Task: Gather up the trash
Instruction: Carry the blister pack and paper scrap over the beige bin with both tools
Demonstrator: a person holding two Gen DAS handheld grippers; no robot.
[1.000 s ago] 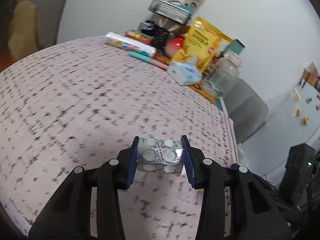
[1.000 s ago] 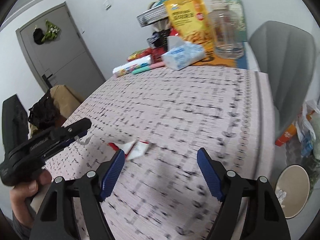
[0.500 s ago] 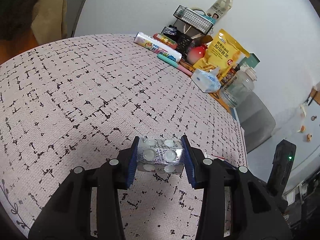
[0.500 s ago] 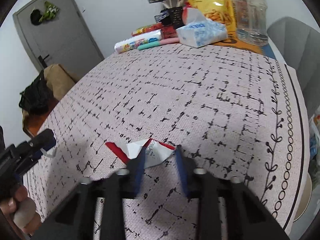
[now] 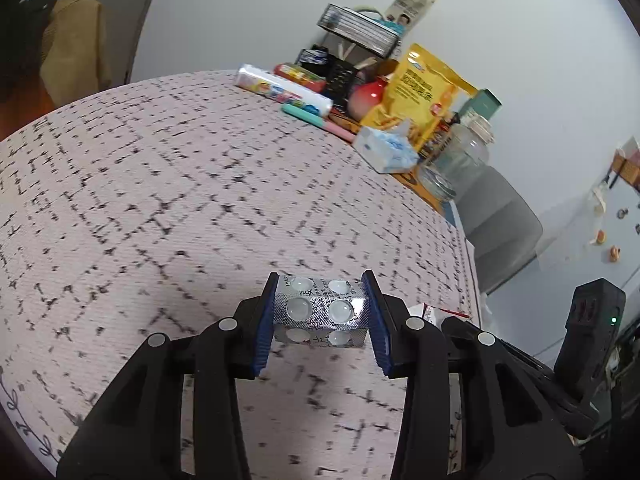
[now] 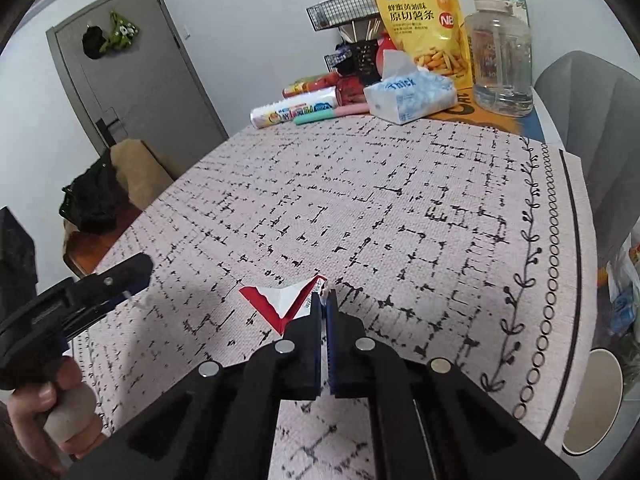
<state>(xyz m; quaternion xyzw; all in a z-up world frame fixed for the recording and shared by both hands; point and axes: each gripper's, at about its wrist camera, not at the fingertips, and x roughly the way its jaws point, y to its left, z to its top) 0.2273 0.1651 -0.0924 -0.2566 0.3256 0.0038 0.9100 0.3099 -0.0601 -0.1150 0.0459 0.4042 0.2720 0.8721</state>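
My left gripper (image 5: 322,320) is shut on a silver pill blister pack (image 5: 320,312) and holds it above the patterned tablecloth (image 5: 160,208). My right gripper (image 6: 323,304) is shut on the edge of a torn red and white wrapper (image 6: 280,304), which sticks out to the left of its blue pads, just above the tablecloth (image 6: 400,208). The left gripper also shows at the left of the right wrist view (image 6: 100,284). The wrapper's corner (image 5: 430,314) shows in the left wrist view beside the right finger.
At the table's far end stand a yellow snack bag (image 6: 426,28), a tissue pack (image 6: 408,94), a clear jug (image 6: 502,64), a wire rack (image 6: 344,10) and a roll (image 6: 296,110). A grey chair (image 6: 588,120) and a white bin (image 6: 592,400) are to the right.
My right gripper went from wide open to shut on the wrapper and has raised it off the cloth. My left gripper kept hold of the blister pack while shifting its view.
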